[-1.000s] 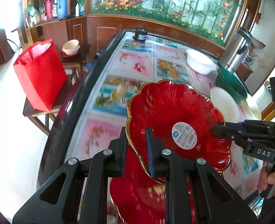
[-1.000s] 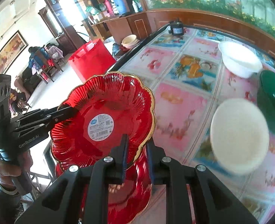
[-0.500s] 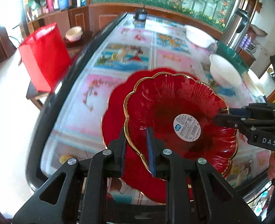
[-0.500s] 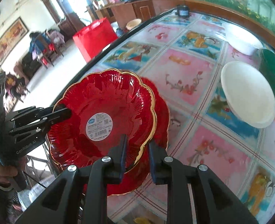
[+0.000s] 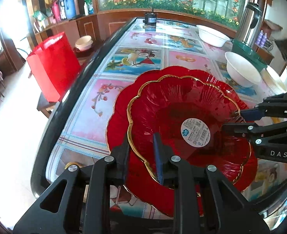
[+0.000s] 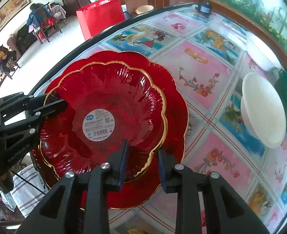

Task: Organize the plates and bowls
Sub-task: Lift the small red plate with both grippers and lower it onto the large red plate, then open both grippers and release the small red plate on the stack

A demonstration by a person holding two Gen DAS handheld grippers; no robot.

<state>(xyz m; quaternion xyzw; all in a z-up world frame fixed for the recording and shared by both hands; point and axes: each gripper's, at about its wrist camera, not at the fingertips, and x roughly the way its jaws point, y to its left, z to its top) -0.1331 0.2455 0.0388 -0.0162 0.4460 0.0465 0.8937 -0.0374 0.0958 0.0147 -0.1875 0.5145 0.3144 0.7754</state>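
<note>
Left wrist cam: left gripper (image 5: 141,156) straddles the gold-rimmed red plate (image 5: 182,113) edge, jaws narrow and opening, plate nested on a bigger red plate (image 5: 120,117).

Right wrist cam: right gripper (image 6: 142,160) opening too, pads clear of the rim between them.

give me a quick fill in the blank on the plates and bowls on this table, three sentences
1. The gold-rimmed red plate lies on top of a larger plate coloured ____.
2. The round sticker sits at the ____ of the gold-rimmed plate.
3. Beyond the plates, the nearest bowl on the table is coloured ____.

Missing words: red; centre; white
</note>
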